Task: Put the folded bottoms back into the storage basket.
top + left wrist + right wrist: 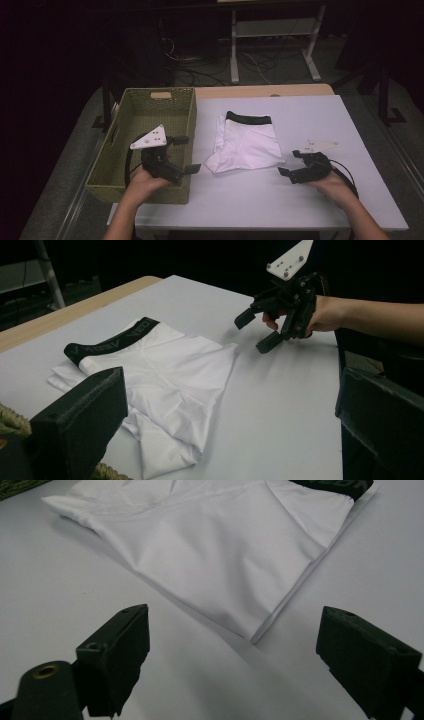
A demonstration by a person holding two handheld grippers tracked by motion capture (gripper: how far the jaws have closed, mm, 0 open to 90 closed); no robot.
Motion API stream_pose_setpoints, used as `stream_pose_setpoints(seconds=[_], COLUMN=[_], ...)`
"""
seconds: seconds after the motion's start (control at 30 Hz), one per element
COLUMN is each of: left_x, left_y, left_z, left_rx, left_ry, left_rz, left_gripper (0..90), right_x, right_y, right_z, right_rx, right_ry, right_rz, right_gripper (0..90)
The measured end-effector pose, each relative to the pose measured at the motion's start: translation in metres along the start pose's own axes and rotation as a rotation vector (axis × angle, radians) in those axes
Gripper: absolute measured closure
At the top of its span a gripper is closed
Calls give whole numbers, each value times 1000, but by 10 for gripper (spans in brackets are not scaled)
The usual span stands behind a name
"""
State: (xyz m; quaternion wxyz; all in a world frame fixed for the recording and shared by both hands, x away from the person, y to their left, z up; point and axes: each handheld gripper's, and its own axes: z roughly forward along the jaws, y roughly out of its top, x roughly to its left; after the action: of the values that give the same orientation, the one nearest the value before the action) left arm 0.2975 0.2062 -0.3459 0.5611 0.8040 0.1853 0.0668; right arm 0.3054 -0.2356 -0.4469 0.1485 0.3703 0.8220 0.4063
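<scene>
The pale counter (310, 200) runs out of sight at its near edge behind the person's forearms, and the room beyond it is too dark to read. A woven basket (186, 112) sits on its left end, and a folded pair of white shorts (247, 145) with a black waistband lies mid-counter, its waistband lettering too small to make out. The left tongs (186, 155) hover over the basket's near corner, jaws wide apart and empty, while the right tongs (290, 162) sit just beside the shorts' right edge, open with nothing between them.
</scene>
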Motion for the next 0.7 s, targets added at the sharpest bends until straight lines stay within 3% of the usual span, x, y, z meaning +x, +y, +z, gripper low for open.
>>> stream_pose_setpoints(seconds=[0.3,0.7], left_x=[0,0], left_y=[0,0], left_z=[0,0], left_rx=[0,-2], left_ry=[1,2], left_rz=[0,0], left_gripper=[2,2], right_x=[-6,-9], right_y=[1,2], right_z=[9,24], right_rx=[9,27], right_ry=[11,33], right_rz=[13,-17], right_gripper=[240,387])
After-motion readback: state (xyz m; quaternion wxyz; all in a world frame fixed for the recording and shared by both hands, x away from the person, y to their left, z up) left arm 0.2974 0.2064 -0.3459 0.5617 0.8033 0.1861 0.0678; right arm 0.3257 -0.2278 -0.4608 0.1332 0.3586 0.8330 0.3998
